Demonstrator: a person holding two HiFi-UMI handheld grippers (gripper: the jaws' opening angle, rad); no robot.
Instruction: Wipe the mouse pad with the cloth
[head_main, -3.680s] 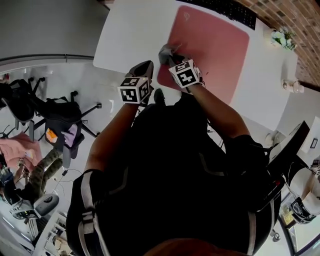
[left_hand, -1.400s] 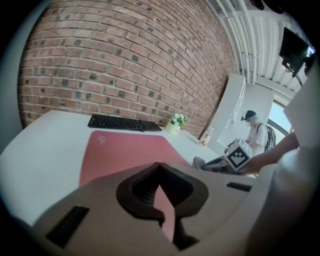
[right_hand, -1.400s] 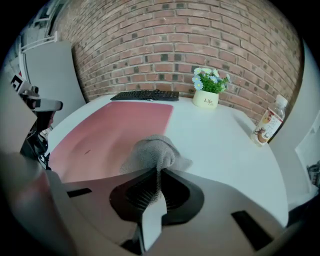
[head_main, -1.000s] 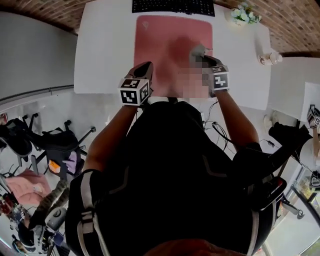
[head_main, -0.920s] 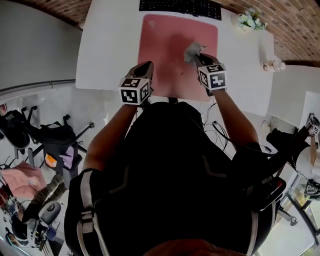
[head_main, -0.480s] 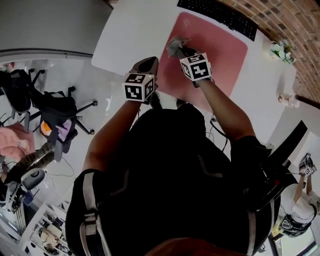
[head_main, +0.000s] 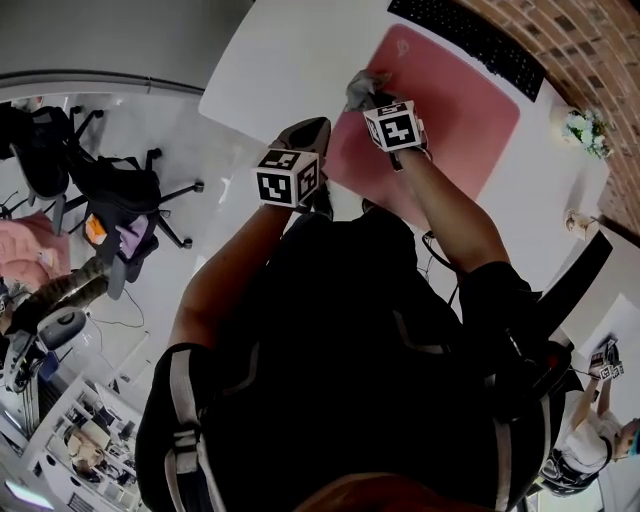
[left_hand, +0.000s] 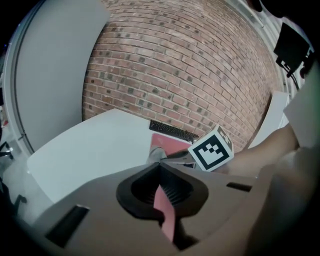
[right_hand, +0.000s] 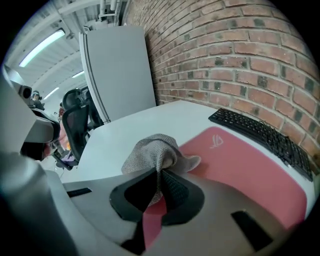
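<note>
A pink mouse pad (head_main: 450, 90) (right_hand: 240, 170) lies on the white desk (head_main: 290, 60). A grey cloth (right_hand: 152, 152) (head_main: 362, 88) rests on the pad's left side, near its left edge. My right gripper (right_hand: 159, 187) (head_main: 372, 97) is shut on the cloth and holds it down on the pad. My left gripper (left_hand: 160, 187) (head_main: 312, 130) hovers at the desk's near edge, by the pad's near left corner. Its jaws are closed with nothing between them. From the left gripper view I see the cloth (left_hand: 156, 154) and the right gripper's marker cube (left_hand: 212, 149).
A black keyboard (head_main: 470, 35) (right_hand: 265, 135) lies beyond the pad against the brick wall. A small flower pot (head_main: 583, 130) stands at the desk's right. Office chairs (head_main: 110, 200) stand on the floor at the left. A grey partition (right_hand: 117, 70) rises behind the desk's left end.
My right gripper has swept the cloth across the pad from its right side to its left edge. The left gripper has stayed by the pad's near left corner.
</note>
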